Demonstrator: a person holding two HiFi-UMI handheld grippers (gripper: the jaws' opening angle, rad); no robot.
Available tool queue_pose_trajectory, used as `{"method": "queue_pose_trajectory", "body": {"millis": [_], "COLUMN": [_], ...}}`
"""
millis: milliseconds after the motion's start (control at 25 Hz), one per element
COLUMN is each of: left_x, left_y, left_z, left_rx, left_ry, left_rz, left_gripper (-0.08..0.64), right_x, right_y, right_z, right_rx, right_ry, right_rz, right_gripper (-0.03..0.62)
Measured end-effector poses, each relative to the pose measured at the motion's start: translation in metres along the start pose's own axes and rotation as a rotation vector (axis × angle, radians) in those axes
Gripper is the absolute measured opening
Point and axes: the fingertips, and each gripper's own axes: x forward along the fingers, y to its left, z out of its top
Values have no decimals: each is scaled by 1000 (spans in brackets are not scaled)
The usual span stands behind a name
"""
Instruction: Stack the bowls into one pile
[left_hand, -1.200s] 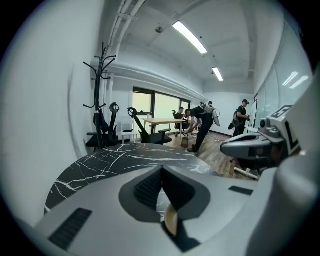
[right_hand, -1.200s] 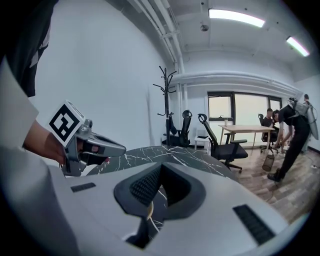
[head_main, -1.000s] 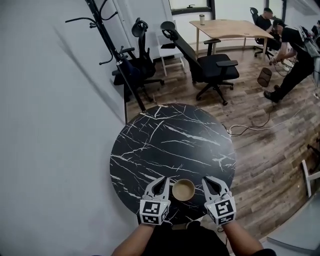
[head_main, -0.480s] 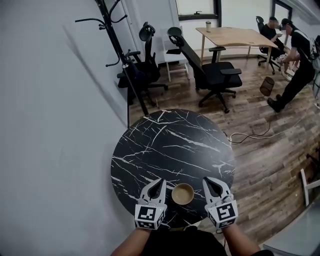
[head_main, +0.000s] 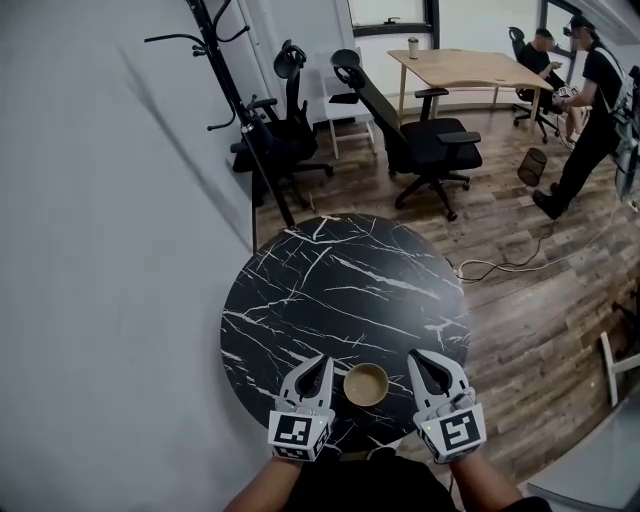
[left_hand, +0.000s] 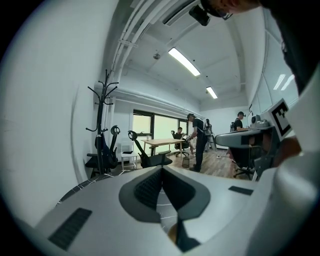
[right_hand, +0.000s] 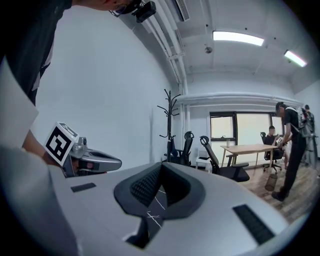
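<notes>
Apparently finished: bowls (head_main: 366, 383) nested as one pile at the near edge of the counter (head_main: 340, 290), between both grippers, touching neither. No loose bowl seen anywhere else on it. Left gripper (head_main: 321, 360) closed, empty, just left of the pile; right gripper (head_main: 416, 357) likewise closed and empty, just right. Probably nothing left to stack.

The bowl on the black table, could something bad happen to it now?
Maybe two things. The bowl sits toward the near side of the table, right between the left gripper and the right gripper. Both are shut and empty, so a sideways swing of either could knock it toward the edge. Also, from above I cannot tell how many bowls are nested there or if they sit level; a crooked pile might slip.
</notes>
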Motion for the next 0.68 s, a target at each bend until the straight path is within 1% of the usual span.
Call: {"method": "queue_pose_trajectory", "body": {"millis": [200,400,680], "left_x": [0,-1,0], "left_y": [0,2,3], "left_z": [-1,3,5], "left_rx": [-16,-14,-9], "left_ry": [-10,-15,-10], "left_rz": [3,5,7], "left_gripper": [14,14,14], "right_x": [3,5,6], "right_y": [1,5,3], "right_z": [1,-1,5], "right_rx": [-4,-8,-5], "right_ry": [-12,-29,-28], "right_rz": [6,25,20], "right_gripper": [8,8,7]}}
